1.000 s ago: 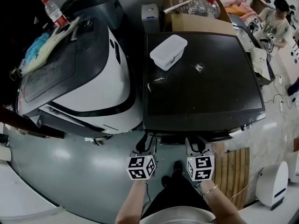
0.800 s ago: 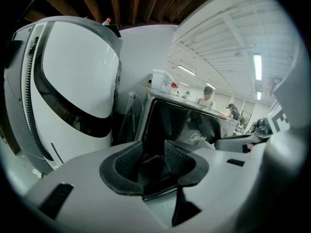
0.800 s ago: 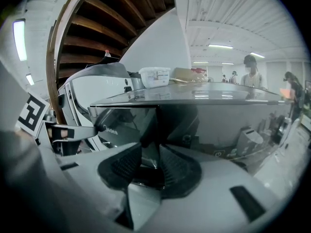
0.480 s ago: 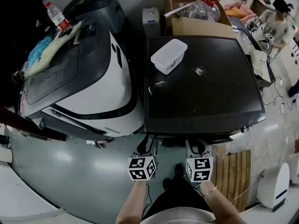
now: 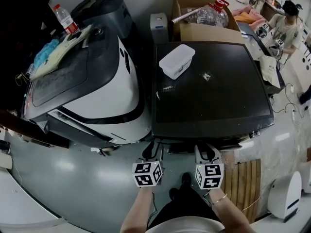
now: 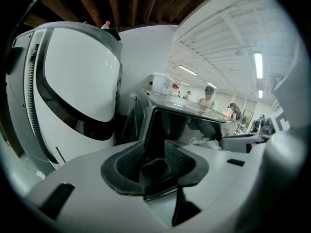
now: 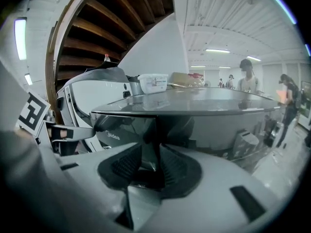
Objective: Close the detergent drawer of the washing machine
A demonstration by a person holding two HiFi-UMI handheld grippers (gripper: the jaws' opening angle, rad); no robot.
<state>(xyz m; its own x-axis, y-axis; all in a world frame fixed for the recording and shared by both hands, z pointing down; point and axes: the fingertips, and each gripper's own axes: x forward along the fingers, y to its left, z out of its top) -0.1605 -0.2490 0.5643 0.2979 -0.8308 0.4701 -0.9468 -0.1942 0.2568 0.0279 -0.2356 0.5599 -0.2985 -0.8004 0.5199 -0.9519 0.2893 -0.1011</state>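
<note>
Bright overhead light, fisheye edges, blurred foreground.

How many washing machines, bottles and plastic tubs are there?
Washing machines: 2 (white washing machine, black washing machine)
Bottles: 2 (small bottle, big jug)
Plastic tubs: 1 (white tub)
Total: 5

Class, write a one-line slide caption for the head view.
The left gripper and right gripper face a black-topped washing machine carrying a white lidded box.
</note>
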